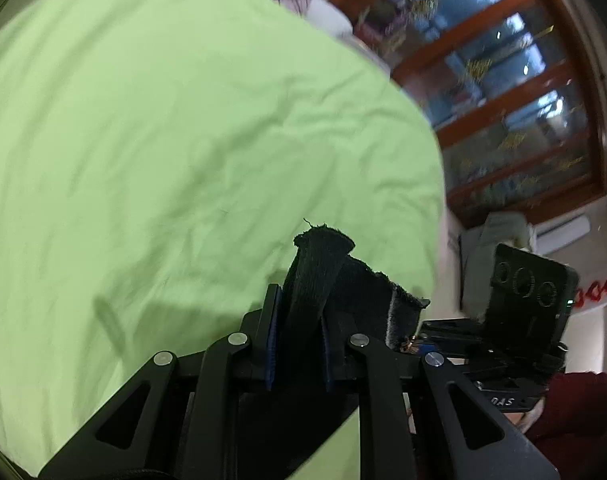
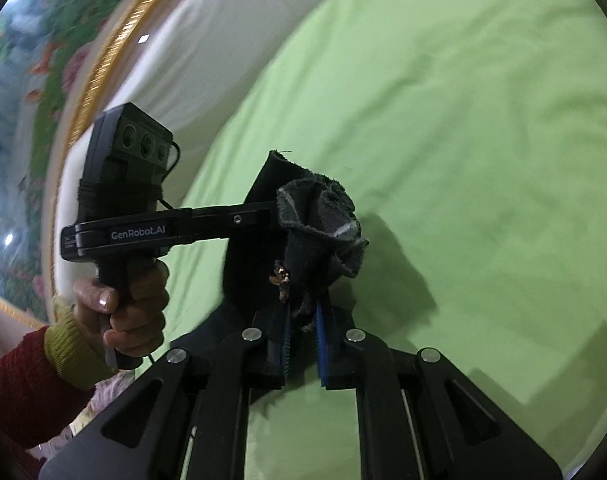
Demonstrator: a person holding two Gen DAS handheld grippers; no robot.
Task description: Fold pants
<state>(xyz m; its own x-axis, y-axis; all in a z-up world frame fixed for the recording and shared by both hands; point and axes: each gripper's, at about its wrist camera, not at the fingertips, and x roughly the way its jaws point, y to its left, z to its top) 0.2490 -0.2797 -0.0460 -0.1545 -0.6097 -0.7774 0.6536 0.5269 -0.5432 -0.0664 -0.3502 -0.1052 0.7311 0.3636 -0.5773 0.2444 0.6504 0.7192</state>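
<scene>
The left gripper (image 1: 298, 344) pinches a bunched edge of the black pants (image 1: 323, 272) between its blue-padded fingers (image 1: 272, 340), the cloth standing up in a frayed roll above the tips. Just to its right, the right gripper (image 2: 302, 336) is likewise pressed together on the pants (image 2: 319, 232), whose waist edge, with a small metal fastener (image 2: 280, 276), flares out over its tips. The two tools grip the same hem close together and hold it raised over the light green bedsheet (image 1: 183, 120), which is wrinkled and spreads wide beneath.

Seen from the right wrist, the person's left hand (image 2: 123, 300) wraps the pistol grip of its tool, knuckles toward the camera, in a red sleeve with a yellow-green cuff (image 2: 69, 348). Beyond the bed stand a wooden glass-fronted cabinet (image 1: 503, 100) and a gold-framed floral painting (image 2: 35, 92).
</scene>
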